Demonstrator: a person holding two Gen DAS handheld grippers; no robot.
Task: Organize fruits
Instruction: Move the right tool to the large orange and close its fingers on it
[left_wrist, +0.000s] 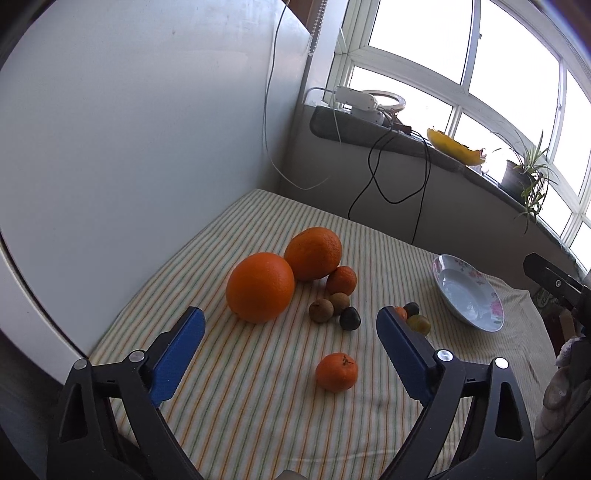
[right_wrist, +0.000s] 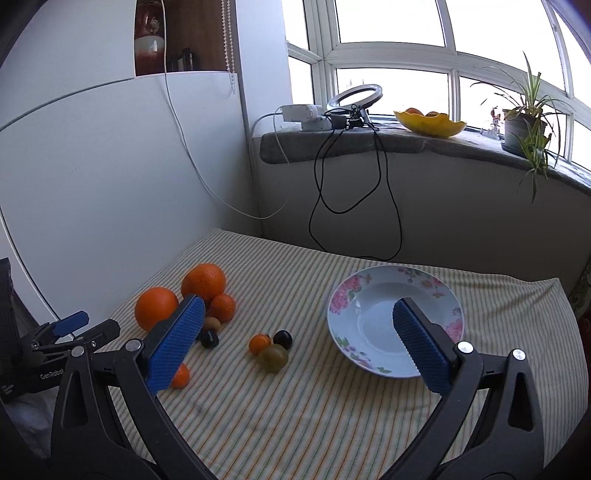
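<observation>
Two large oranges (left_wrist: 260, 286) (left_wrist: 314, 253) and a small tangerine (left_wrist: 341, 280) lie together on the striped cloth (left_wrist: 236, 398), with small brown and dark fruits (left_wrist: 321, 310) beside them. Another tangerine (left_wrist: 337, 371) lies alone between my open left gripper's fingers (left_wrist: 290, 325). A floral white plate (right_wrist: 395, 325) stands empty at the right. Three small fruits, orange, dark and green (right_wrist: 273, 356), lie left of it. My right gripper (right_wrist: 299, 314) is open and empty above the cloth. The large oranges also show in the right wrist view (right_wrist: 156, 306).
A white panel (left_wrist: 129, 147) walls the left side. A grey windowsill (right_wrist: 369, 142) behind carries a yellow bowl (right_wrist: 430, 123), a ring light, a power strip and a potted plant (right_wrist: 524, 125). Black and white cables (right_wrist: 321, 192) hang down to the table's back edge.
</observation>
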